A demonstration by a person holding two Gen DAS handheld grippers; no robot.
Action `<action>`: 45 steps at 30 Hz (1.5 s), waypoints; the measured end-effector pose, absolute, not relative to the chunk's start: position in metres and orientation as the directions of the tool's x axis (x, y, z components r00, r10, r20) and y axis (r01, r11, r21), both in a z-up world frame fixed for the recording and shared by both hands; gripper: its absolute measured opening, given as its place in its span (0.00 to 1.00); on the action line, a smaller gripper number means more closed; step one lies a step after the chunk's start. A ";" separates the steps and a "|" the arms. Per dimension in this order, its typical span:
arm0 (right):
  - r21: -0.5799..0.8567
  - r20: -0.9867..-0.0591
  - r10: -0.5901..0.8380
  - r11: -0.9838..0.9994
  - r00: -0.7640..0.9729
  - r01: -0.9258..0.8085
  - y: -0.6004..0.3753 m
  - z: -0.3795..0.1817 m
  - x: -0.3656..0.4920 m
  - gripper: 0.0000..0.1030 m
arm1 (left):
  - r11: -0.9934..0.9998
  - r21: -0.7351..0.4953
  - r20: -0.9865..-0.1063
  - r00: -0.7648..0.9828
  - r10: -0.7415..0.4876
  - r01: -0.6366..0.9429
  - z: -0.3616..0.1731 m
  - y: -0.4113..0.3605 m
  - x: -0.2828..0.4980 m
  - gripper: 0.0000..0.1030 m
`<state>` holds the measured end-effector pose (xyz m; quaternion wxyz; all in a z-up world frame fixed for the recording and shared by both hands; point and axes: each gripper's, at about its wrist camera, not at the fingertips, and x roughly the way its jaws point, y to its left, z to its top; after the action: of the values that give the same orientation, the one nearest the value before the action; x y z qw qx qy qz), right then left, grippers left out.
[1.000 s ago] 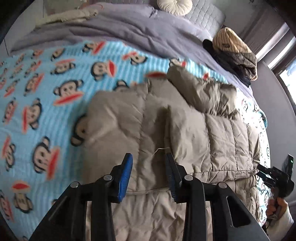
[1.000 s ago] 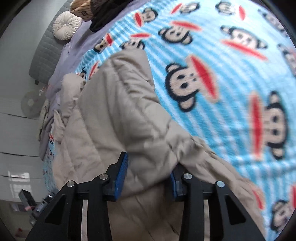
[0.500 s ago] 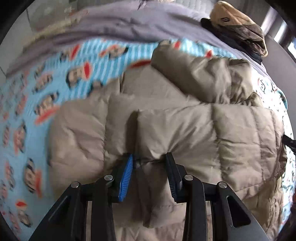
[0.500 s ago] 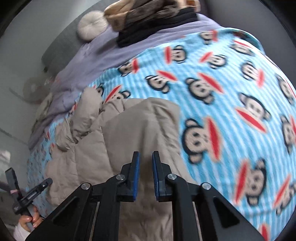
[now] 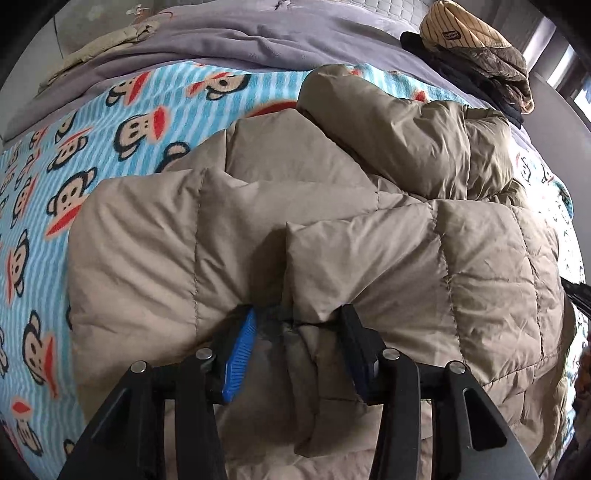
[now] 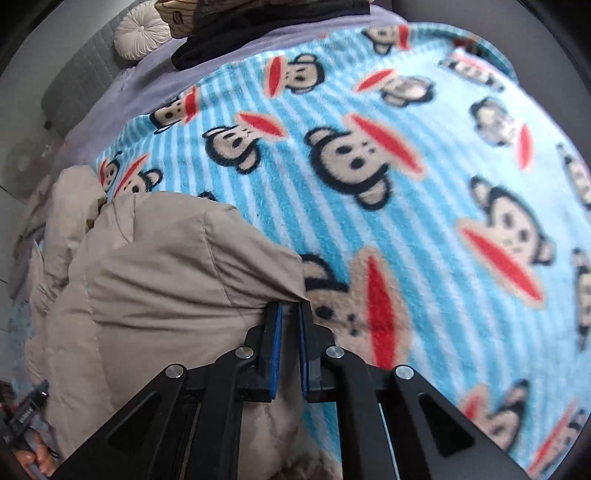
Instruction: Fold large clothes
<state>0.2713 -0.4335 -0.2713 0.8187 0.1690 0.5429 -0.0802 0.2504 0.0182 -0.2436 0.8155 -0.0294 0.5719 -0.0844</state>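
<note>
Left wrist view shows the beige quilted jacket (image 5: 332, 236) lying on the bed, on top of a fleece blanket (image 5: 110, 122) with blue and white stripes and cartoon monkey faces. The jacket is puffy, with stitched square panels and many soft wrinkles, and it is folded over itself in thick layers. The left gripper (image 5: 295, 332) points down on it; its jaws are opening, with a bunched fold of the jacket between them, and the pads do not seem to press on the fabric. Beyond the blanket lies a smooth lilac duvet (image 5: 229, 33), and on it a pile of clothes (image 5: 476, 48), with a striped cream piece on top and dark ones below.

The right wrist view gives what the first one does not: the jacket's corner at the blanket's open side, and a round cream cushion (image 6: 142, 35) against a grey padded headboard (image 6: 79, 85). Here the right gripper (image 6: 290, 321) has its jaws together, clamped on the thin edge of the jacket (image 6: 177, 280). In the bottom left corner, small, a hand (image 6: 37, 458) is seen.
</note>
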 end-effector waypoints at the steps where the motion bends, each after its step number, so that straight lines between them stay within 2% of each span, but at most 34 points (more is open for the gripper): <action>1: 0.189 -0.910 0.050 0.933 0.411 0.307 -0.431 -0.265 0.265 0.08 | 0.984 -0.145 -0.928 0.332 -0.171 0.102 -0.244 0.019 0.251 0.47; 6: 0.133 -0.873 0.011 0.967 0.487 0.218 -0.401 -0.227 0.211 0.08 | 0.985 -0.139 -0.927 0.337 -0.166 0.103 -0.244 0.018 0.250 0.47; 9: 0.104 -0.897 0.010 0.977 0.443 0.188 -0.392 -0.241 0.201 0.08 | 0.985 -0.140 -0.927 0.335 -0.167 0.103 -0.243 0.017 0.248 0.47; 15: 0.150 -0.923 0.054 0.962 0.381 0.227 -0.401 -0.271 0.204 0.11 | 0.985 -0.138 -0.931 0.327 -0.164 0.101 -0.240 0.018 0.248 0.47; 17: 0.144 -0.926 0.045 0.959 0.374 0.242 -0.401 -0.265 0.205 0.14 | 0.987 -0.136 -0.934 0.323 -0.156 0.083 -0.233 0.021 0.247 0.47; 24: 0.207 -0.918 0.071 0.925 0.389 0.319 -0.415 -0.238 0.182 0.14 | 0.992 -0.095 -0.931 0.344 -0.119 0.084 -0.204 0.029 0.235 0.47; 33: 0.275 -0.916 0.146 0.907 0.373 0.320 -0.405 -0.228 0.154 0.15 | 0.996 -0.025 -0.937 0.344 -0.052 0.084 -0.182 0.033 0.208 0.47; 35: 0.279 -0.916 0.152 0.907 0.372 0.317 -0.401 -0.228 0.150 0.20 | 0.996 -0.015 -0.938 0.343 -0.042 0.083 -0.180 0.031 0.202 0.48; 36: 0.282 -0.916 0.156 0.906 0.370 0.316 -0.400 -0.228 0.150 0.24 | 0.997 -0.008 -0.938 0.344 -0.036 0.080 -0.179 0.031 0.199 0.66; 37: 0.286 -0.915 0.160 0.905 0.370 0.316 -0.398 -0.227 0.148 0.35 | 0.997 -0.002 -0.937 0.349 -0.028 0.074 -0.178 0.030 0.196 0.91; 38: 0.291 -0.913 0.165 0.904 0.372 0.313 -0.397 -0.227 0.147 0.46 | 0.998 0.005 -0.931 0.365 -0.020 0.067 -0.176 0.030 0.191 0.97; 43: 0.304 -0.909 0.186 0.909 0.372 0.287 -0.392 -0.224 0.145 0.49 | 0.999 -0.028 -0.942 0.334 -0.038 0.035 -0.177 0.026 0.182 0.98; 45: 0.312 -0.908 0.199 0.910 0.370 0.275 -0.390 -0.223 0.145 0.55 | 0.999 -0.033 -0.945 0.324 -0.038 0.023 -0.179 0.023 0.178 0.98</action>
<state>0.1454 -0.3904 -0.2234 0.8002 0.2112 0.5609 -0.0236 0.1783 0.0233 -0.1794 0.8137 -0.0068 0.5810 -0.0187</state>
